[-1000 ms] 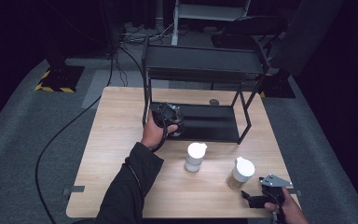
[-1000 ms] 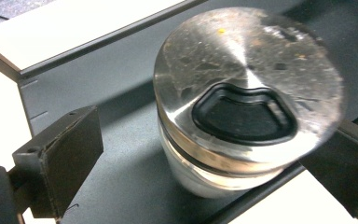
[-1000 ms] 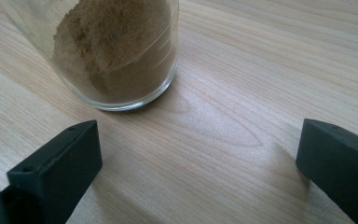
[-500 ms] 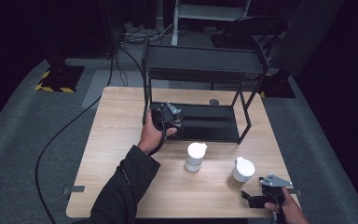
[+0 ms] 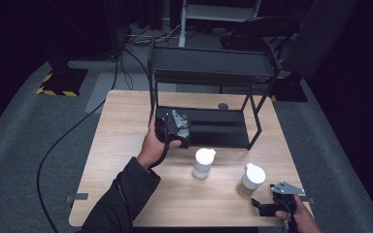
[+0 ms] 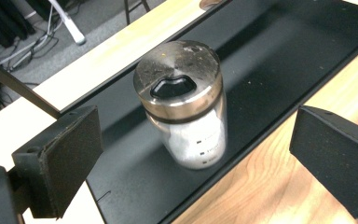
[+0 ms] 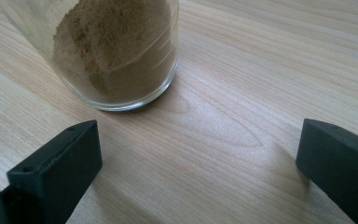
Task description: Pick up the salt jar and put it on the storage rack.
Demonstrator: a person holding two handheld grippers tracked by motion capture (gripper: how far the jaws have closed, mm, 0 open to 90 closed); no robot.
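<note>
Left gripper (image 6: pixel 193 154) has its jaws spread wide, nothing clamped. A metal-lidded glass shaker (image 6: pixel 184 105) with white powder stands upright between them, ahead of the jaw tips and clear of both pads, on the lower shelf of the black rack (image 6: pixel 279 70); the high view puts that gripper (image 5: pixel 175 127) at the shelf's left front corner. Right gripper (image 7: pixel 198 168) also has its jaws wide apart and empty, low over the wooden table (image 7: pixel 261 93). A glass jar of brown powder (image 7: pixel 116 51) sits ahead of its left jaw, not between the jaws and not touching. In the high view a white-capped jar (image 5: pixel 203 163) stands on the table between the two grippers.
</note>
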